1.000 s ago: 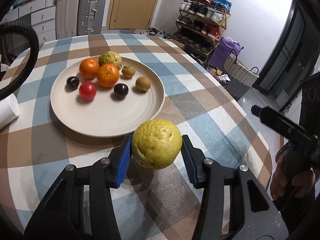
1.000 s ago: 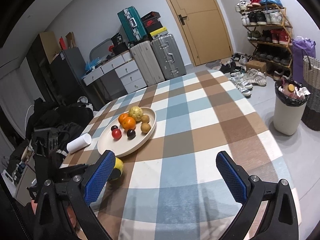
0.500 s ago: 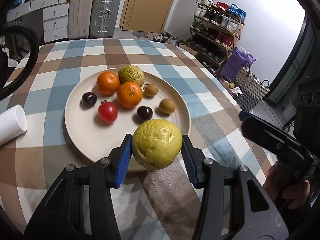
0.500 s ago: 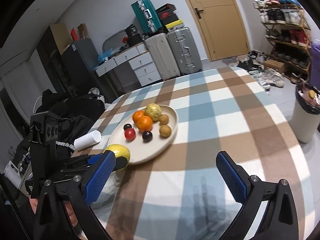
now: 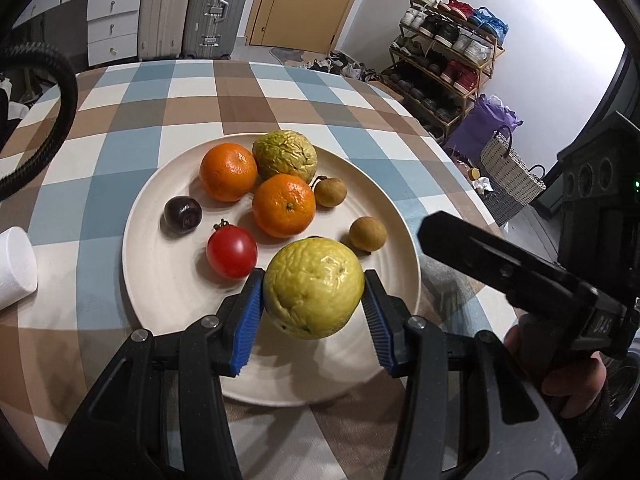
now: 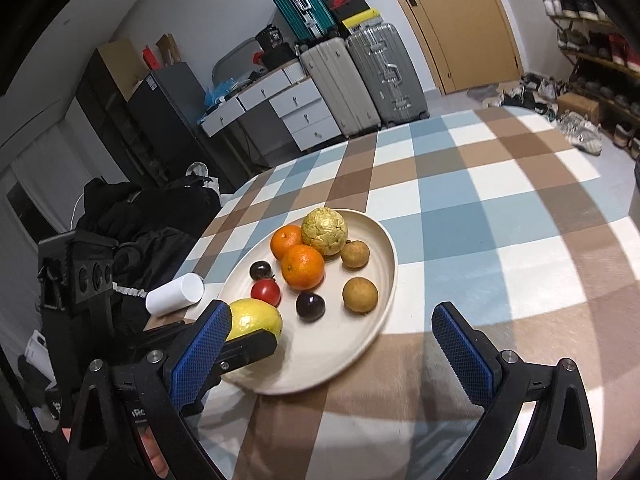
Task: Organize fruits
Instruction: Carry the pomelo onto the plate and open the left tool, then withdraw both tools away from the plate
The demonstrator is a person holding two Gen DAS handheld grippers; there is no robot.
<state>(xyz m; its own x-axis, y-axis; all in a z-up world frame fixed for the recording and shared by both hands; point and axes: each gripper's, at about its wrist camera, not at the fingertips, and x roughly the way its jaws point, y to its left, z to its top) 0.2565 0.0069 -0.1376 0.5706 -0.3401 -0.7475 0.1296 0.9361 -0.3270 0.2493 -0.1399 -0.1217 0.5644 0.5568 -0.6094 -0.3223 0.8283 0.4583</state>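
My left gripper (image 5: pixel 314 300) is shut on a wrinkled yellow fruit (image 5: pixel 314 288) and holds it above the near part of the cream plate (image 5: pixel 160 280). The plate holds two oranges (image 5: pixel 284 205), a greenish wrinkled fruit (image 5: pixel 285 155), a red tomato (image 5: pixel 232 251), a dark plum (image 5: pixel 182 213) and two brown longans (image 5: pixel 367 233). In the right wrist view, the held yellow fruit (image 6: pixel 253 319) hangs over the plate's (image 6: pixel 360 344) left edge. My right gripper (image 6: pixel 330 354) is open and empty, near the plate's front edge.
A white paper roll (image 5: pixel 14 268) lies left of the plate; it also shows in the right wrist view (image 6: pixel 175 294). The checked tablecloth (image 6: pixel 500 208) covers the round table. Suitcases, drawers and a shoe rack stand beyond the table.
My left gripper has carried the yellow fruit forward from over the tablecloth to over the plate. My right gripper has moved closer to the plate, still open.
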